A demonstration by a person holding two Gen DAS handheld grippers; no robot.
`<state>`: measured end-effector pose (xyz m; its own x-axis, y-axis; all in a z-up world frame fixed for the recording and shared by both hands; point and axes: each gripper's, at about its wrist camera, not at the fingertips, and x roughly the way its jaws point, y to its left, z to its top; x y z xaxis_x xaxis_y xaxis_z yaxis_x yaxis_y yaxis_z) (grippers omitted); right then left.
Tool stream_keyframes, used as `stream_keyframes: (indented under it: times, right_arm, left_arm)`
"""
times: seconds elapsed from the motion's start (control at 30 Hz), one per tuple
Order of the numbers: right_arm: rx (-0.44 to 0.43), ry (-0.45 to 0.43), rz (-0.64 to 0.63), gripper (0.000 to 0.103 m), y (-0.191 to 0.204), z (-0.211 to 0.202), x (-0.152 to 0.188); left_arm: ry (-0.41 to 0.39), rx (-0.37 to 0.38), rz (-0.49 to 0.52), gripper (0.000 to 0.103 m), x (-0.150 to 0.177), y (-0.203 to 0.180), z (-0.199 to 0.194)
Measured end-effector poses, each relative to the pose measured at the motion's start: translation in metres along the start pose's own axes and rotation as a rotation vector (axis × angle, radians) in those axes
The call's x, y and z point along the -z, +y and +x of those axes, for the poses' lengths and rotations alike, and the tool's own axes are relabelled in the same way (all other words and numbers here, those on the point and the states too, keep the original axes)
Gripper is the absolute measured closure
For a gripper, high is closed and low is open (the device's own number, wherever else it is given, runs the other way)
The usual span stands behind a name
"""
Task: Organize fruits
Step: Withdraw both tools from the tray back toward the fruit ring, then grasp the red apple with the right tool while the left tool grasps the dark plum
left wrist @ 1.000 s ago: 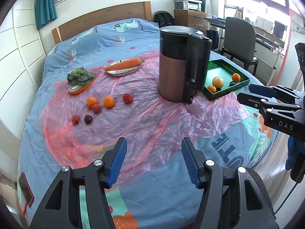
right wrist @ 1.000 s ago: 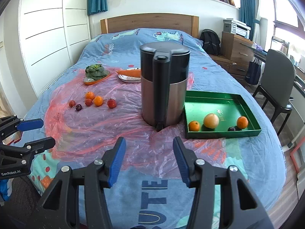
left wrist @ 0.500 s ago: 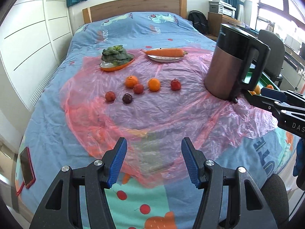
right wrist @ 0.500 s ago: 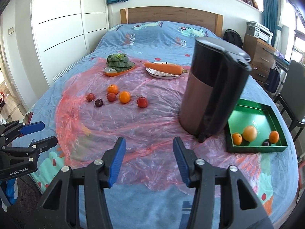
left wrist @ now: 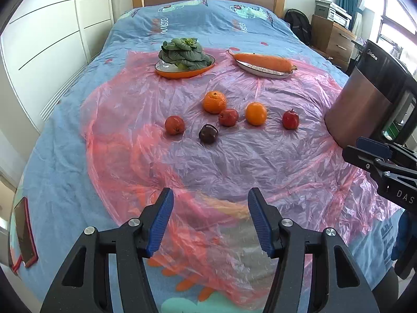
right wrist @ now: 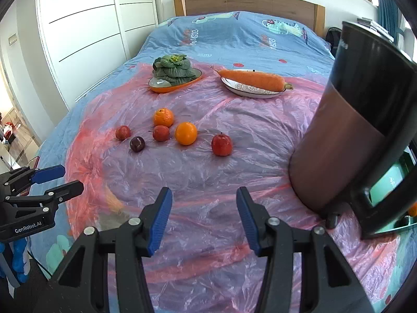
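Left wrist view: my left tool tilts down over the near edge of a pink plastic sheet spread on a bed, its blue pads apart with nothing between them. My right tool enters from the right edge, side-on, just in front of a black-and-copper kettle; the letters "DAS" show on its body. A brand mark sits near the kettle's top rim, too small for me to read.

Right wrist view: my right tool likewise points down at the sheet, jaws apart and empty, with the kettle close on its right. My left tool reaches in from the left edge, its body marked "GenRobot.AI".

The fruit lies loose on the sheet, well ahead of both tools: two oranges, three red fruits and a dark plum. Behind them, greens fill an orange dish and a carrot lies across a white plate. A sliver of green tray shows behind the kettle's handle, an orange fruit at its edge. The bedcover carries printed lettering, partly legible as "MUSTO". A phone in a red case lies at the bed's left edge.
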<state>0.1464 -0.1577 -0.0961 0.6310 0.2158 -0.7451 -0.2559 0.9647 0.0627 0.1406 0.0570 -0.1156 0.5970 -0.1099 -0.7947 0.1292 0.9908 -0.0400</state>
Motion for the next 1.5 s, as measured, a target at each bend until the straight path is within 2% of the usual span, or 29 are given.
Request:
stream_keyframes:
  times: [0.6,0.9,1.0,1.17,1.23,1.3,1.4,1.5]
  right_arm:
    - [-0.006,0.046,0.024,0.041,-0.025,0.105,-0.044]
    - [-0.002,0.075,0.0,0.042,-0.021,0.137,-0.052]
    - [0.002,0.085,-0.002,0.049,-0.021,0.143,-0.052]
    - [0.01,0.104,-0.004,0.076,-0.023,0.15,-0.053]
    - [0.011,0.112,-0.003,0.081,-0.023,0.153,-0.053]
    - [0.009,0.114,-0.002,0.081,-0.024,0.154,-0.053]
    - [0.005,0.116,0.0,0.082,-0.024,0.154,-0.053]
    - [0.003,0.114,0.004,0.082,-0.025,0.154,-0.053]
  left_arm:
    - [0.047,0.04,-0.024,0.049,-0.049,0.007,0.092]
    - [0.056,0.047,-0.046,0.049,-0.058,0.015,0.118]
    - [0.058,0.055,-0.044,0.05,-0.059,0.016,0.123]
    - [0.059,0.066,-0.048,0.06,-0.062,0.018,0.128]
    - [0.062,0.062,-0.046,0.063,-0.062,0.018,0.13]
    - [0.065,0.061,-0.043,0.066,-0.062,0.018,0.132]
    - [0.065,0.067,-0.039,0.077,-0.061,0.018,0.133]
    - [0.067,0.071,-0.042,0.077,-0.061,0.019,0.132]
